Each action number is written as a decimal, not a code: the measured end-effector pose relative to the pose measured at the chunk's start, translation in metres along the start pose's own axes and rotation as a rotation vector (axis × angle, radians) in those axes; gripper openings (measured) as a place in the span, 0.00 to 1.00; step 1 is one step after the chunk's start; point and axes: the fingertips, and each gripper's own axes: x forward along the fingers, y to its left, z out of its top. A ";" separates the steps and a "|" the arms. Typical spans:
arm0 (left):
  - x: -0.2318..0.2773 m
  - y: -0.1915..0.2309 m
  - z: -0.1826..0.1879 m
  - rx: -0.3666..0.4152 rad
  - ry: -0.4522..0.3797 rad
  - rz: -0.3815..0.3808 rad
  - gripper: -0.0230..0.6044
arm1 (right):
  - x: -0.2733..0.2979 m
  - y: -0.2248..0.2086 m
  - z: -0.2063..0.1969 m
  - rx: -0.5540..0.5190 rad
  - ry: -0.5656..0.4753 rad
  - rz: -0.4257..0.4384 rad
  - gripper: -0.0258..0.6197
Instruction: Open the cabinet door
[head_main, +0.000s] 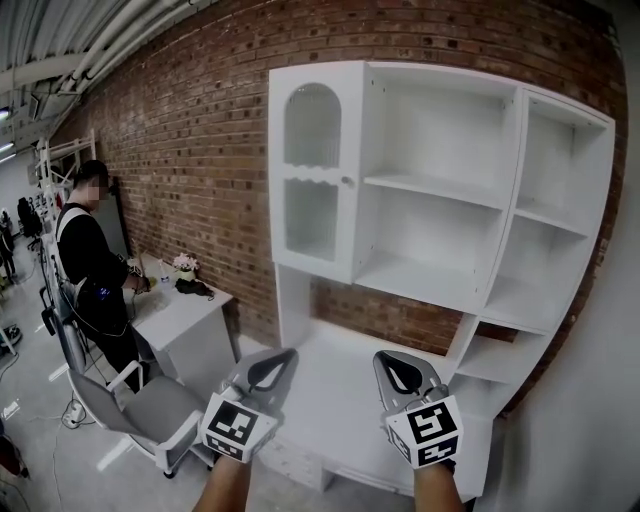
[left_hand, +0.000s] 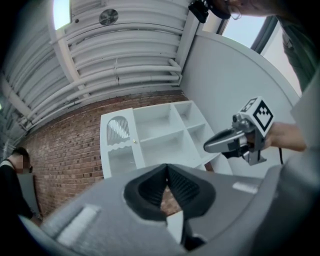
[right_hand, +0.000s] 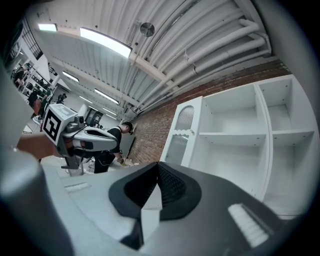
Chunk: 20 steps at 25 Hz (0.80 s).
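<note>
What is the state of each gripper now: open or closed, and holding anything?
Left gripper: closed, holding nothing.
Right gripper: closed, holding nothing.

One cabinet, one door, two grippers, one chair

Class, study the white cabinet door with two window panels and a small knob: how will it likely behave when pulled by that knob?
The white cabinet door probably swings stiffly leftward: its small knob sits on the right edge, suggesting left hinges. Its ribbed panels may be glass, so perhaps fragile. The knob could slip from a grip.
</note>
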 end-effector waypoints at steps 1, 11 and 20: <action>0.002 0.003 0.000 0.000 -0.003 -0.008 0.04 | 0.003 -0.001 0.001 0.000 0.002 -0.009 0.04; 0.011 0.039 -0.019 -0.013 -0.030 -0.077 0.04 | 0.039 0.006 0.005 -0.004 0.024 -0.080 0.04; 0.013 0.074 -0.035 -0.027 -0.049 -0.114 0.04 | 0.072 0.021 0.004 -0.008 0.046 -0.117 0.04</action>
